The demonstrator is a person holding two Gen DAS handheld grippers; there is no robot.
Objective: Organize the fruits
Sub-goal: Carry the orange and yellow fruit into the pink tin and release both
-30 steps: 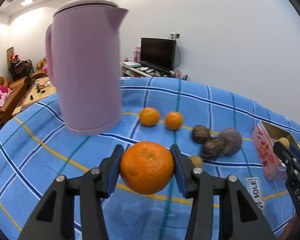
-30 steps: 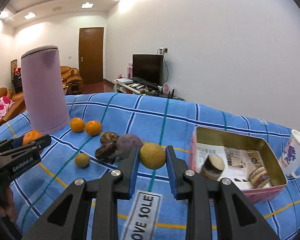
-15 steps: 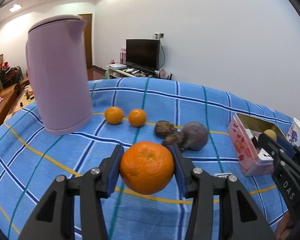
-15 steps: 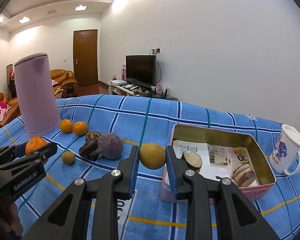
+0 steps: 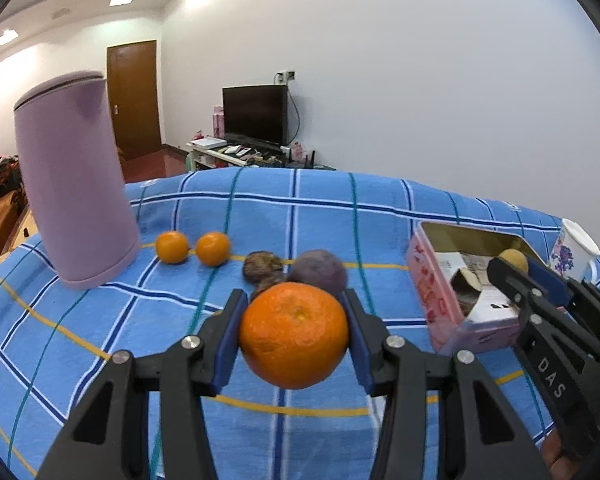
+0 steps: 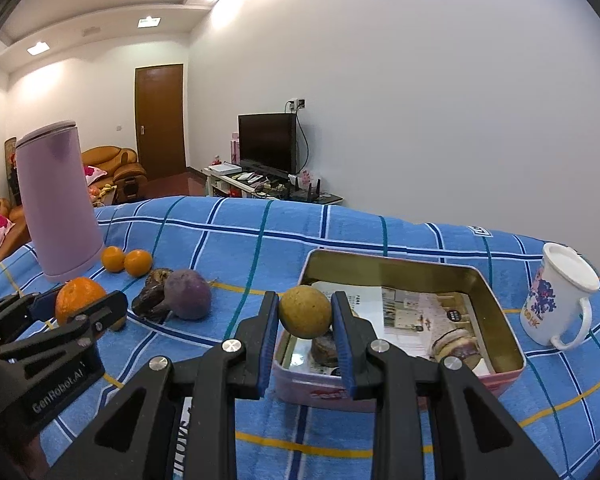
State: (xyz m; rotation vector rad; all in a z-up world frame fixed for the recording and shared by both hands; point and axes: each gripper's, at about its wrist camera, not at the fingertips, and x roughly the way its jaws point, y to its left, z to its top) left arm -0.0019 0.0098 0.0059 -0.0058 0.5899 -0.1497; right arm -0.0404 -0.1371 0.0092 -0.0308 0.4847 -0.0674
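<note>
Blue checked cloth [image 5: 319, 216] covers the table, soft and a bit wrinkly. My left gripper [image 5: 294, 334] squeezes a big bumpy orange [image 5: 294, 335] above the cloth. My right gripper [image 6: 304, 317] pinches a small round yellow-green fruit [image 6: 304, 311] over the near edge of the shiny metal tin [image 6: 495, 300]. Only the right view lets me look down into the tin: paper and some round things, maybe cakes. Two small oranges [image 5: 194, 247], a dusty purple ball [image 5: 317, 272] and a dark lumpy fruit [image 5: 262, 266] sit by the smooth lilac kettle [image 5: 74, 184]. One white mug [image 6: 557, 296] stands right of the tin.
</note>
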